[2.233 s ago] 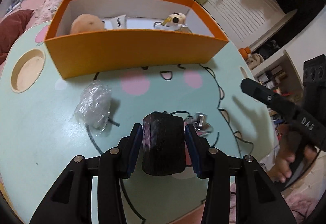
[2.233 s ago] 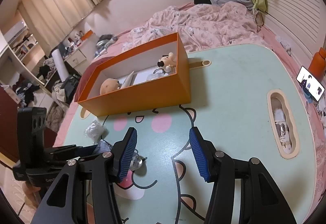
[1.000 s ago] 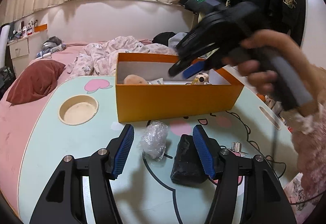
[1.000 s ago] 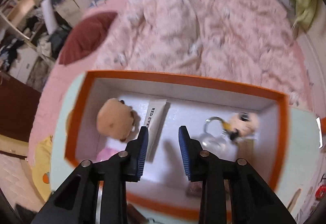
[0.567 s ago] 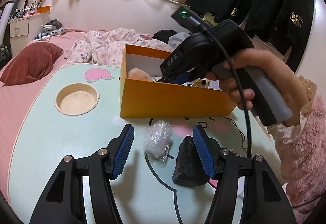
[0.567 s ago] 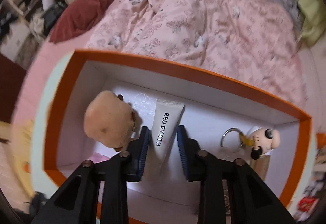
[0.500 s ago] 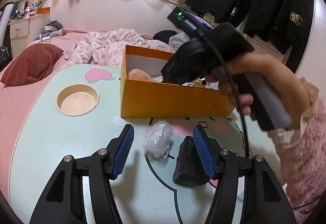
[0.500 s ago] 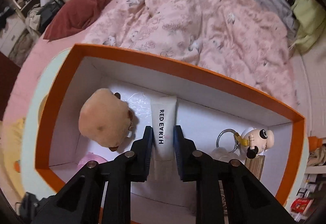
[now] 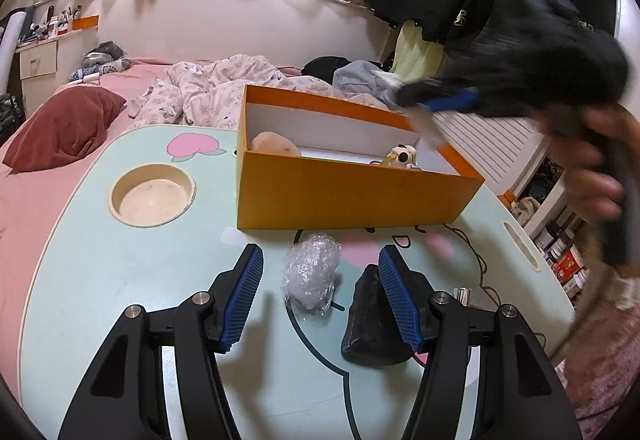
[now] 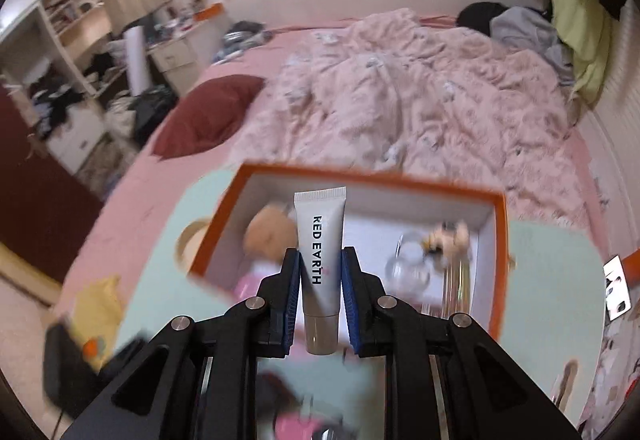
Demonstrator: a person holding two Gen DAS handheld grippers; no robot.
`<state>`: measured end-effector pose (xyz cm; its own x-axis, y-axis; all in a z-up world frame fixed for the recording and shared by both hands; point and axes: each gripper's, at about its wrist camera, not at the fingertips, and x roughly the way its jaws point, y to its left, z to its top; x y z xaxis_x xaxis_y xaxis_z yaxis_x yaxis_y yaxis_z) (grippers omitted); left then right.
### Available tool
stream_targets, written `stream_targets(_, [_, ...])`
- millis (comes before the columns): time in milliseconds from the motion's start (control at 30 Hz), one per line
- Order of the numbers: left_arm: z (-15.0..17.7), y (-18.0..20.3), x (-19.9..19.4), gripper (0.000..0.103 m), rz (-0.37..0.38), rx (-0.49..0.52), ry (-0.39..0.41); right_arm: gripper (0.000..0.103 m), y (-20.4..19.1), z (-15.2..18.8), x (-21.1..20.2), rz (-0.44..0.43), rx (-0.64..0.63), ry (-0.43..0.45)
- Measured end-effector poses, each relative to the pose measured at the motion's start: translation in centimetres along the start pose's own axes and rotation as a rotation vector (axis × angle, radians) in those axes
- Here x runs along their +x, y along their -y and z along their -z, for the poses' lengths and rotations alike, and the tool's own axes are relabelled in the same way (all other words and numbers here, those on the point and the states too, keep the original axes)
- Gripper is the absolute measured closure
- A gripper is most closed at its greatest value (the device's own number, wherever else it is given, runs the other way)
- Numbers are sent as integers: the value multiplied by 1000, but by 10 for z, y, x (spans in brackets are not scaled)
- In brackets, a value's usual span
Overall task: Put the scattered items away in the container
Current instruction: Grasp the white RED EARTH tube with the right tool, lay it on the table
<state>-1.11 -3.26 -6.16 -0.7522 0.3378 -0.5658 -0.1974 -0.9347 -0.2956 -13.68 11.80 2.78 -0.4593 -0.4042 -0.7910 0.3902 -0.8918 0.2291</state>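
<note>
**Right gripper lifts the cream tube back out of the orange box**

The right gripper [image 10: 320,280], which half a second ago had its pads closing on the tube as it lay on the box floor, now pinches the white "RED EARTH" tube [image 10: 320,252] firmly between its blue pads and has raised it above the orange box [image 10: 498,252]; an item already stowed is being taken out, a step backward for tidying unless it is only being repositioned. That hand [image 9: 592,160] angles steeply down over the box's far right corner, blurred. The left gripper [image 9: 320,300] hovers over the table's near edge, jaws spread and empty, tilted gently down; the crumpled plastic wrap [image 9: 312,272] and black pouch [image 9: 372,320] lie unstowed on the table [image 9: 100,260] before it.
</note>
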Motion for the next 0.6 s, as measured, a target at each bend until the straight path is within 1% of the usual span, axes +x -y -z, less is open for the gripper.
stream_targets(133, [0, 1, 1, 42, -6, 5, -3, 84, 9, 44, -19, -1, 1, -2])
stream_targets(233, [0, 1, 1, 42, -5, 8, -5, 84, 23, 76, -19, -28, 48, -15])
stream_targets(300, [0, 0, 2, 42, -8, 7, -4, 84, 34, 93, -15, -21, 89, -26])
stream_targets(400, [1, 0, 2, 42, -5, 8, -3, 84, 44, 104, -6, 11, 116, -55])
stream_targets(600, [2, 3, 0, 42, -7, 23, 2, 83, 52, 113, 9, 9, 128, -97])
